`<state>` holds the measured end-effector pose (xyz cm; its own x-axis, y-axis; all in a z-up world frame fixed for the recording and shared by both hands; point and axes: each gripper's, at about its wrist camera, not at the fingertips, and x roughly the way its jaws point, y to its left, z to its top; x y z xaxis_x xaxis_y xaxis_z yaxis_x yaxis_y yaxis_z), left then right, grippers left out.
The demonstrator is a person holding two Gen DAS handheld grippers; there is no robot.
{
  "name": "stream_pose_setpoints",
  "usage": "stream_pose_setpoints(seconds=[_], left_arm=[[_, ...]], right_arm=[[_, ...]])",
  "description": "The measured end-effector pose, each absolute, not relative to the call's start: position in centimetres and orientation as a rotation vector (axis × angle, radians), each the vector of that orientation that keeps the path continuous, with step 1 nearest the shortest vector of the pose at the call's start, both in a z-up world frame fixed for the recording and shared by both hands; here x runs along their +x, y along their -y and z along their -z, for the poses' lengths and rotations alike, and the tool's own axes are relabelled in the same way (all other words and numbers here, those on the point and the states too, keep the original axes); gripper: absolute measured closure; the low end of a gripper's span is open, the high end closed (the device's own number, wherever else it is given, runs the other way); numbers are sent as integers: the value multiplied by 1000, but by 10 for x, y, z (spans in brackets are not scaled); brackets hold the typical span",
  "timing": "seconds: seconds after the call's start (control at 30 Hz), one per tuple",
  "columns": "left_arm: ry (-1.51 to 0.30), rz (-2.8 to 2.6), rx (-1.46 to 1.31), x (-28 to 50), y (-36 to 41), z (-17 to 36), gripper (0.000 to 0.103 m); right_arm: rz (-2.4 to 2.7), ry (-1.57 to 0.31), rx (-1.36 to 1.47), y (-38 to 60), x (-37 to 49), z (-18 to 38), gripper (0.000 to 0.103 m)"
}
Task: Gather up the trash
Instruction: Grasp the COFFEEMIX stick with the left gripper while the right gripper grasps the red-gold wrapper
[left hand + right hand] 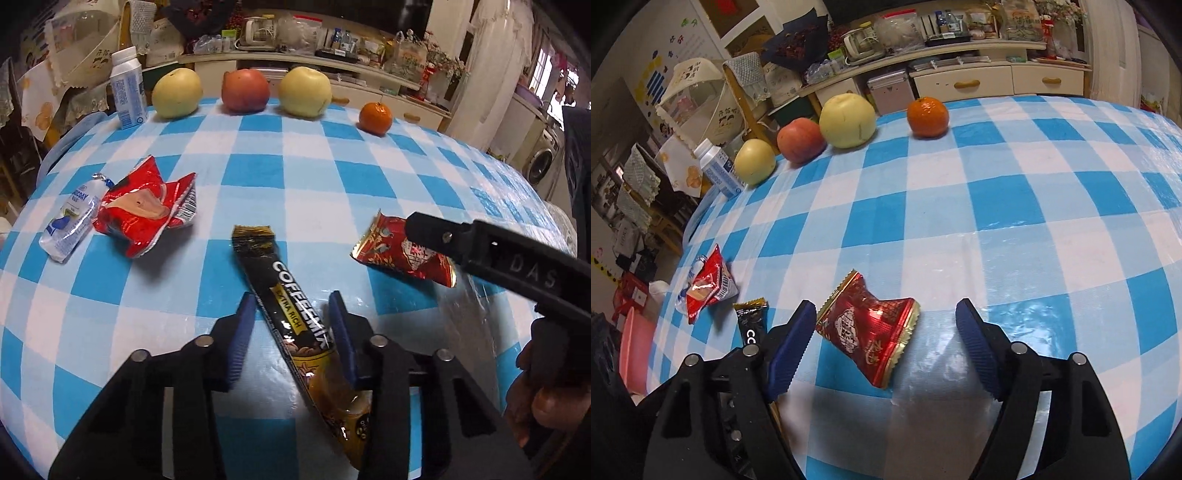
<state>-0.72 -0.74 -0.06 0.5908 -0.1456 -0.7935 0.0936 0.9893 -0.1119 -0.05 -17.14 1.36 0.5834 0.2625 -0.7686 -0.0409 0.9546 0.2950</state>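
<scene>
My left gripper (291, 306) is open, its blue pads on either side of a long black and gold coffee-mix sachet (291, 314) lying on the checked tablecloth. My right gripper (886, 317) is open wide around a red and gold snack wrapper (868, 328); that wrapper also shows in the left wrist view (391, 247), partly under the right gripper's black finger. A crumpled red wrapper (144, 206) and a flattened clear drink pouch (70, 218) lie at the left. The sachet's end (751, 321) shows in the right wrist view.
Along the table's far edge stand a small milk carton (127, 88), two yellow pears (177, 92) (304, 90), a red apple (245, 90) and an orange (375, 118). Cluttered shelves and drawers stand behind. The blue-white tablecloth (1015, 192) covers the table.
</scene>
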Motion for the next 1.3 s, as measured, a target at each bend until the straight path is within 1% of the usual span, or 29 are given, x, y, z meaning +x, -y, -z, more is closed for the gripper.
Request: stream_pose_setpoints(seconds=[0.17, 0.27, 0.3, 0.33, 0.4, 0.53, 0.6, 0.87, 0.9, 1.0, 1.13, 1.3], left_arm=[[-914, 157, -50, -11, 6, 1, 70], [-919, 173, -60, -11, 3, 1, 73], [-921, 180, -64, -11, 1, 1, 74], [-922, 184, -67, -11, 0, 1, 75], [-924, 195, -77, -12, -3, 1, 76], [-927, 210, -89, -17, -7, 1, 79], [-930, 217, -94, -19, -10, 1, 79], [-937, 228, -45, -33, -18, 0, 78], [-937, 228, -30, -33, -17, 0, 76], [-939, 225, 34, -34, -11, 0, 74], [-936, 224, 90, -35, -4, 1, 74], [-922, 242, 80, -38, -10, 0, 82]], right_arm=[[-193, -954, 229, 159, 5, -6, 25], [-190, -948, 197, 152, 7, -4, 29], [-191, -946, 189, 150, 6, -4, 34], [-191, -944, 184, 149, 6, -4, 37], [-199, -940, 181, 148, 6, -4, 49], [-229, -936, 175, 144, 3, -4, 56], [-254, -936, 179, 142, 1, -5, 61], [-319, -922, 153, 135, -12, -11, 69], [-321, -919, 145, 134, -13, -13, 70], [-336, -907, 130, 131, -18, -16, 73], [-347, -906, 126, 128, -22, -16, 73], [-372, -908, 128, 122, -29, -15, 73]])
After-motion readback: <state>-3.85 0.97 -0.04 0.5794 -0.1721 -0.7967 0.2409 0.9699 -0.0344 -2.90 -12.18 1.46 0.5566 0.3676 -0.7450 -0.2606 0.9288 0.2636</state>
